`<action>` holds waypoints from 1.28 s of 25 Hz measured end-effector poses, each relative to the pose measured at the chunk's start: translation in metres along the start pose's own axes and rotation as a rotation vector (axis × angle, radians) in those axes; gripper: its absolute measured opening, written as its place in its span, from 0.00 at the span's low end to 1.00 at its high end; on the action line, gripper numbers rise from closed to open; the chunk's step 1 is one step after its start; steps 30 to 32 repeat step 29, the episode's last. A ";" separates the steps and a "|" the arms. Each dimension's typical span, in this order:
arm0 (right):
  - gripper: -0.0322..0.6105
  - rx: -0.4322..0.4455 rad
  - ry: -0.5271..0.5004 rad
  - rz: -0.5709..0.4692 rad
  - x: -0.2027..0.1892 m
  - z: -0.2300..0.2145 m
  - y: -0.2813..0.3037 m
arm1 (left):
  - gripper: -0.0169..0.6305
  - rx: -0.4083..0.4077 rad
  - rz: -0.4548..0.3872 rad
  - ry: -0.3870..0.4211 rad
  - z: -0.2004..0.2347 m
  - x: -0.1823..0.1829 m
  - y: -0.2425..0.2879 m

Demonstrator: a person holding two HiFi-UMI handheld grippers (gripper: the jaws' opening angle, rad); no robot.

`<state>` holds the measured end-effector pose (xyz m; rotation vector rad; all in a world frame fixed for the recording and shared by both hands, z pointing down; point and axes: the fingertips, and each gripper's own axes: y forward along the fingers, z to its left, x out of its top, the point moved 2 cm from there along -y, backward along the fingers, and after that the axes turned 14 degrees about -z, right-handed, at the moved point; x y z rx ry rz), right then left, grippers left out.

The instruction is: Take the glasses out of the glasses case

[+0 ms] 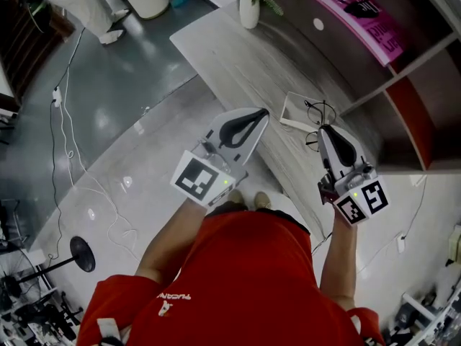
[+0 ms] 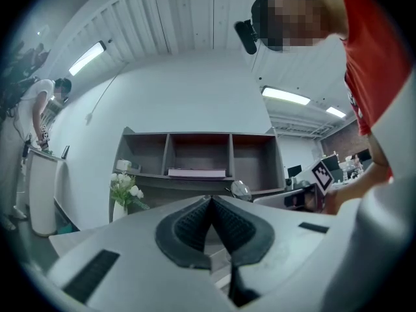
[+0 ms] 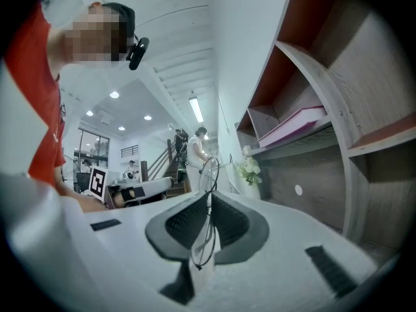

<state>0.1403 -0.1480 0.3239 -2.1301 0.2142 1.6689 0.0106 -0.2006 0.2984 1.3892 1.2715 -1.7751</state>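
My right gripper (image 1: 322,130) (image 3: 208,200) is shut on a pair of thin black wire-frame glasses (image 1: 318,114) (image 3: 209,173). It holds them in the air above the wooden desk (image 1: 230,56), one lens sticking up past the jaw tips. The white glasses case (image 1: 294,114) lies open on the desk just left of the glasses. My left gripper (image 1: 261,114) (image 2: 209,203) hovers level to the left of the case, its pads together with nothing between them. A lens of the glasses (image 2: 240,189) shows past it in the left gripper view.
A white vase of flowers (image 1: 250,6) stands at the desk's far end. A shelf unit along the wall holds a pink book (image 1: 364,13). Cables (image 1: 65,121) and a black round stand base (image 1: 83,254) lie on the floor to the left.
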 end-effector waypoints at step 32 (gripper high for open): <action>0.10 0.003 0.009 -0.008 -0.004 0.019 -0.018 | 0.04 -0.033 0.029 -0.024 -0.019 -0.002 -0.010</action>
